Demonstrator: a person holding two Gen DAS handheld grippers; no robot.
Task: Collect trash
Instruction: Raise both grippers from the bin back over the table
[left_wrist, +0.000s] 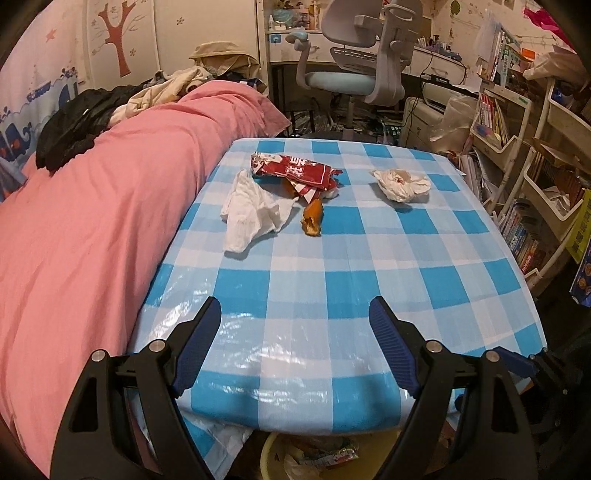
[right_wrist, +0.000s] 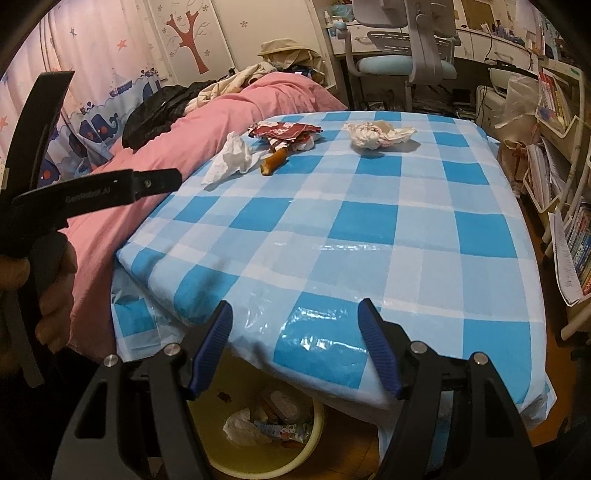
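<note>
Both my hand-held grippers hang released over the near edge of the checked surface (left_wrist: 332, 258), left hand-held gripper (left_wrist: 295, 314) and right hand-held gripper (right_wrist: 295, 314) spread wide with nothing between the pads. The trash sits in the upper part of the frame: white tissue (left_wrist: 251, 214), red wrapper (left_wrist: 295, 170), orange peel (left_wrist: 313, 219), crumpled paper (left_wrist: 400, 184) apart at right. The yellow bin (right_wrist: 258, 458) waits at bottom centre, already holding scraps.

Left gripper (left_wrist: 295, 317) tilted downward, blue-padded jaws spread wide, nothing between them, right gripper (right_wrist: 295, 317) angled down likewise, jaws parted and empty, left hand (right_wrist: 48, 288) wrapped round its gripper's handle at the right-wrist view's left edge
</note>
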